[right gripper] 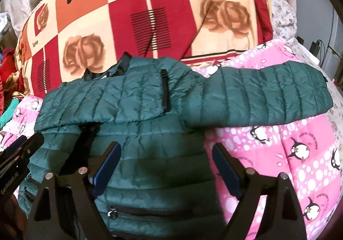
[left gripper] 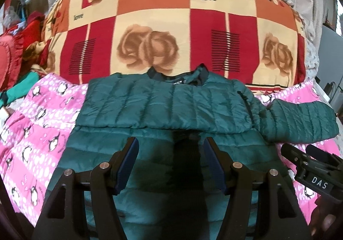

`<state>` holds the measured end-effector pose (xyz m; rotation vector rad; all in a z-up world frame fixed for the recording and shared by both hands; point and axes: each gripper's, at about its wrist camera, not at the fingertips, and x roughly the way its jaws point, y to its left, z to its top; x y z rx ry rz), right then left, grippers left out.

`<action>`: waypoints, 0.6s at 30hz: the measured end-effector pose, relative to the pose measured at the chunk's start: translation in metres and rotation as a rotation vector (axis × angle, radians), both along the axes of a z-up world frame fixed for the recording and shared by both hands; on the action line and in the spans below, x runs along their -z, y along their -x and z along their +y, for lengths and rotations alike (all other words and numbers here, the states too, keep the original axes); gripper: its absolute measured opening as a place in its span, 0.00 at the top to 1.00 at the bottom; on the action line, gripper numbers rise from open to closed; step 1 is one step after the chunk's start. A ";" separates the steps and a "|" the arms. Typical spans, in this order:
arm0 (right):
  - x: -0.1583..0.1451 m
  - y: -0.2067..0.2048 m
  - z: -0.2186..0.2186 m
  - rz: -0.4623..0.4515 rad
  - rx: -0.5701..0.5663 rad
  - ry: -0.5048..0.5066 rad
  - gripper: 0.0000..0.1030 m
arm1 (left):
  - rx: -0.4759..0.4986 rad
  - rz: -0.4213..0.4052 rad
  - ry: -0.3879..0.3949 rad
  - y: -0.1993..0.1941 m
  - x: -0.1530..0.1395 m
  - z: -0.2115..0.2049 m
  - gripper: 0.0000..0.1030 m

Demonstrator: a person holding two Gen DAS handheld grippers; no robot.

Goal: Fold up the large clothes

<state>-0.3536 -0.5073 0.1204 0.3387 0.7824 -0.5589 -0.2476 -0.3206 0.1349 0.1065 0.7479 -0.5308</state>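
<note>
Right wrist view | jacket (right gripper: 133, 154) lying on bed (right gripper: 300, 154), one sleeve folded across, other sleeve (right gripper: 268, 98) reaching toward bed's right edge | left claw (left gripper: 169, 150) and right claw (right gripper: 165, 154) hovering apart, gripping nothing | next: clamping that sleeve, folding inward.

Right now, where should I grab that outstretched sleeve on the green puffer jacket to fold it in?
Grip the sleeve at its cuff end, probably coming from the right side. It lies flat and free on the pink penguin blanket, pointing away from the jacket body.

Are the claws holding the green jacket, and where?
No. Both the left claw and right claw hang open above the green jacket, gripping nothing.
</note>
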 end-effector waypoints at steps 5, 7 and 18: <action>-0.001 0.005 -0.017 0.004 0.027 0.008 0.13 | 0.033 -0.001 -0.022 -0.002 -0.002 -0.023 0.63; -0.002 0.007 -0.023 0.003 0.038 0.009 0.13 | 0.038 0.000 -0.020 -0.002 -0.002 -0.030 0.63; 0.003 0.016 -0.058 0.021 0.083 0.005 0.13 | 0.070 0.021 -0.028 0.000 0.004 -0.059 0.63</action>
